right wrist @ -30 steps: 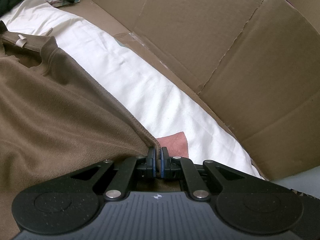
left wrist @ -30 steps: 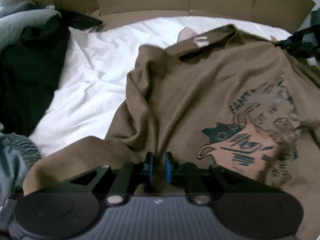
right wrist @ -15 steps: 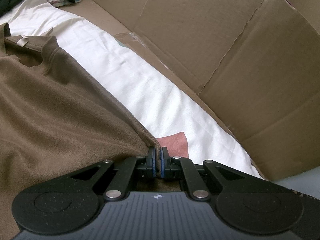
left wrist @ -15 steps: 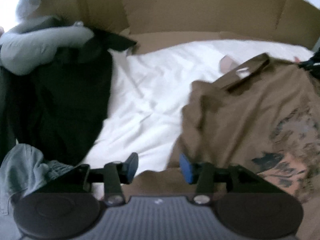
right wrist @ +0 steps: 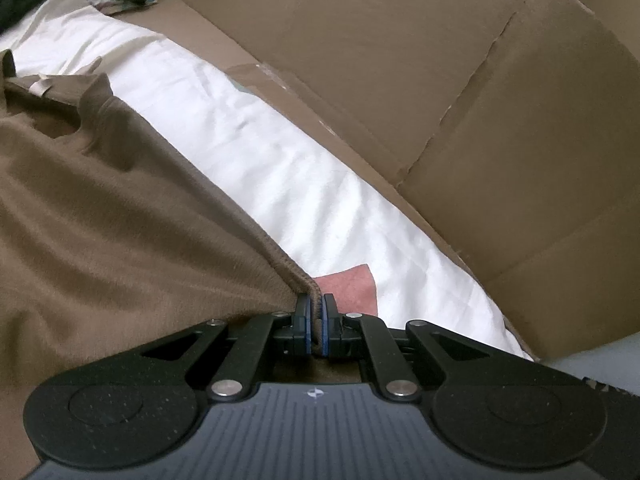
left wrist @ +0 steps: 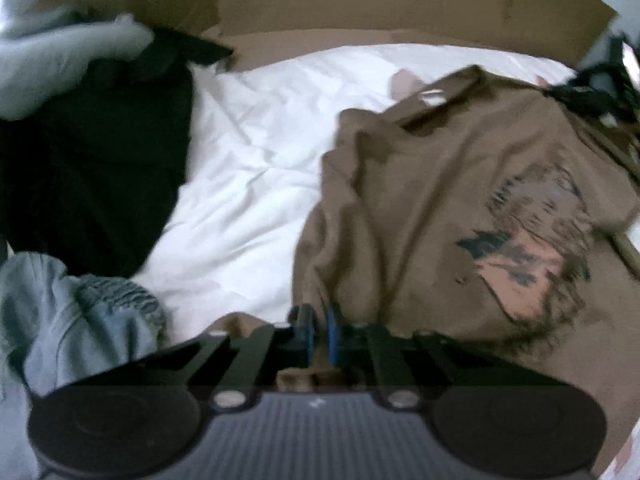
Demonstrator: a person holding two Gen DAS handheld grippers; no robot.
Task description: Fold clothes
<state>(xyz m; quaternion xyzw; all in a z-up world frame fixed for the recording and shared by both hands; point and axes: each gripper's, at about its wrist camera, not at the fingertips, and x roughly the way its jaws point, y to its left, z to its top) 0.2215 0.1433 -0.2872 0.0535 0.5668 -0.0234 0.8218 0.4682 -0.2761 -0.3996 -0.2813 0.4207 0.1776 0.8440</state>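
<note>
White sheet, cardboard wall, dark clothes beside brown shirt.

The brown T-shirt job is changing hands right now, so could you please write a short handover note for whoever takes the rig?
Left gripper: shut on the brown T-shirt at its near edge.
Right gripper: shut on the shirt's hemmed edge.
The shirt lies print up, rumpled, on the white sheet; a dark clothes pile sits to its left.
Done: both edges gripped.
Left: no fold is made yet; smooth it, fold it.
</note>
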